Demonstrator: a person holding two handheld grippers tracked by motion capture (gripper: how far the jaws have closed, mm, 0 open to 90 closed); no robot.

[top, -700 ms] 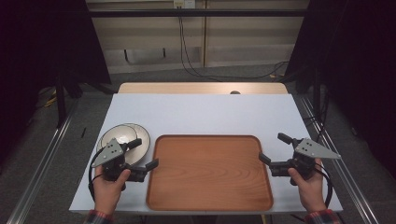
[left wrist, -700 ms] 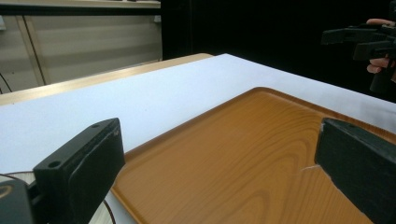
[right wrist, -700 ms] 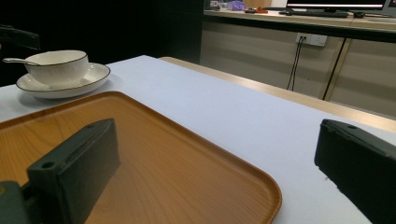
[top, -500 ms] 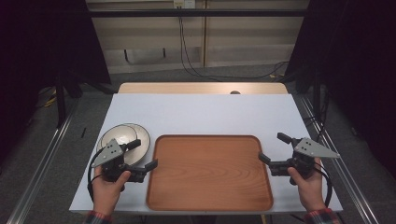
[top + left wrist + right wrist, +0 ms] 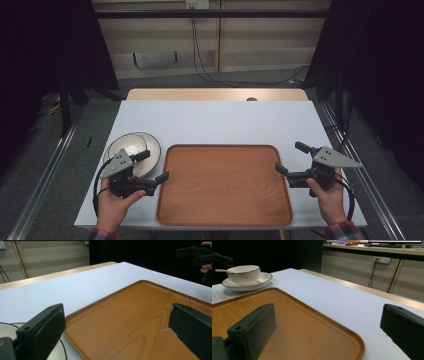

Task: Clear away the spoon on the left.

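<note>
We see a person's two hands at the near edge of a white worktop [image 5: 220, 120], each gripping a black two-jaw claw, with a wooden tray [image 5: 225, 185] lying flat between them. The left claw [image 5: 152, 167] sits at the tray's left edge, its jaws spread wide with nothing between them; one jaw reaches over the tray's rim, the other over the plate [image 5: 150, 147] beside it. The left hand [image 5: 114, 207] holds the tool from below, a cable looping round its far side.

The right claw [image 5: 290, 159] hovers at the tray's right edge, its jaws likewise spread and holding nothing. The right hand [image 5: 327, 197] grips it, and a plaid cuff shows at the wrist.

From the left claw's own view we look across the tray's grain, which is bare, with the rim of the plate at lower left and the other claw far off at upper right. From the right claw's view we see a white bowl [image 5: 244, 274] standing upright on the dark-rimmed plate, just beyond the tray's far corner, with a spoon handle [image 5: 220, 271] jutting out of the bowl over its rim. The plate stands just beside the tray's left edge; we cannot tell whether they touch.

Behind the worktop, cables hang against a pale wall.
</note>
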